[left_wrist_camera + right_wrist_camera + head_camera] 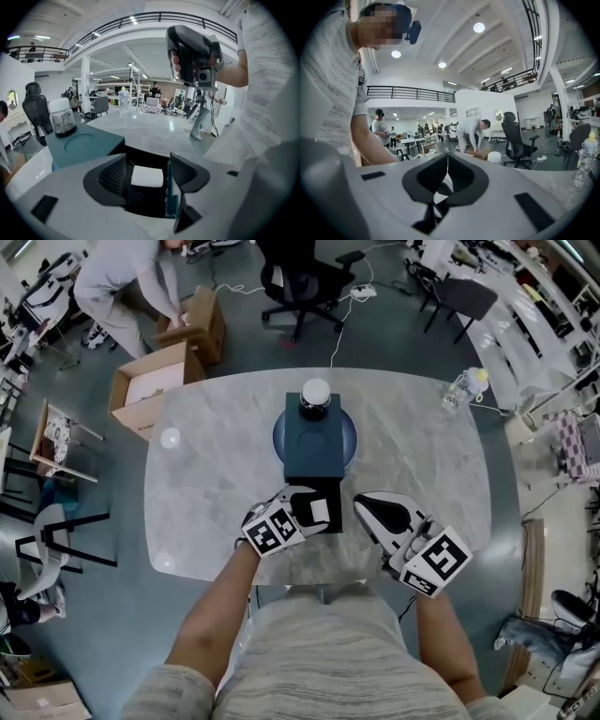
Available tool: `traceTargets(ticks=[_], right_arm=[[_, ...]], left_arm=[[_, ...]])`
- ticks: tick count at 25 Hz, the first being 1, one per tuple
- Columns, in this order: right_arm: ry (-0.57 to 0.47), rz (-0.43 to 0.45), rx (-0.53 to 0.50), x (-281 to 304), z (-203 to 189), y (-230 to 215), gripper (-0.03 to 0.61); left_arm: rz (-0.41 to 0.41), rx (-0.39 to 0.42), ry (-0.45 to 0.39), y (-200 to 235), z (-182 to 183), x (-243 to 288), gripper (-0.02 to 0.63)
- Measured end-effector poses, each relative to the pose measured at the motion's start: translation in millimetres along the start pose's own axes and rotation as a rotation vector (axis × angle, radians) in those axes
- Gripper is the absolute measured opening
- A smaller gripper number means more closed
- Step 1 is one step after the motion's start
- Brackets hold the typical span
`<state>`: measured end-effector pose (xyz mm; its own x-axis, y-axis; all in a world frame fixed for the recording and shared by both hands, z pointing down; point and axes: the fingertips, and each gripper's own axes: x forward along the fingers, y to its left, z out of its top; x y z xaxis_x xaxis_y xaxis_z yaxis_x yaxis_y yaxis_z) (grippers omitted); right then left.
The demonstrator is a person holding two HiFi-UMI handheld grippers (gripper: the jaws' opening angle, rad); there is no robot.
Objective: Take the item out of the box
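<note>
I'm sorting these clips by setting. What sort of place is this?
Probably a large open office or lab hall: there is a rolling office chair, an open cardboard box on the floor, and an upper walkway with a railing.

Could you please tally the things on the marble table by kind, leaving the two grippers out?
Teal box: 1
White item inside the box's open part: 1
Jar with a white lid: 1
Plastic bottle: 1
Blue round plate under the box: 1
Total: 5
</note>
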<state>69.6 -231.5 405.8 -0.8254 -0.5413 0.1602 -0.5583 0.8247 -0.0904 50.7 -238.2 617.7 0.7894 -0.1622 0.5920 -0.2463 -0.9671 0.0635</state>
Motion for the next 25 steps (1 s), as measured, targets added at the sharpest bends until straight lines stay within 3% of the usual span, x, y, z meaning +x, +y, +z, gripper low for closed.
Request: traceTargets(ticks=[12, 20, 25], right_arm=[[0.015, -0.009, 0.009, 0, -2, -4, 0.019], [0.018, -0.017, 0.012, -4, -3, -7, 0.018], [0.015, -0.017, 0.009, -7, -2, -8, 0.018]], left_arm=[[-0.036, 0.039, 0.175, -4, -25, 24, 0.304], [-0.001, 0.051, 0.288, 2, -38, 34, 0.302], [-0.007, 0.115, 0.369, -4, -46, 38, 0.304]])
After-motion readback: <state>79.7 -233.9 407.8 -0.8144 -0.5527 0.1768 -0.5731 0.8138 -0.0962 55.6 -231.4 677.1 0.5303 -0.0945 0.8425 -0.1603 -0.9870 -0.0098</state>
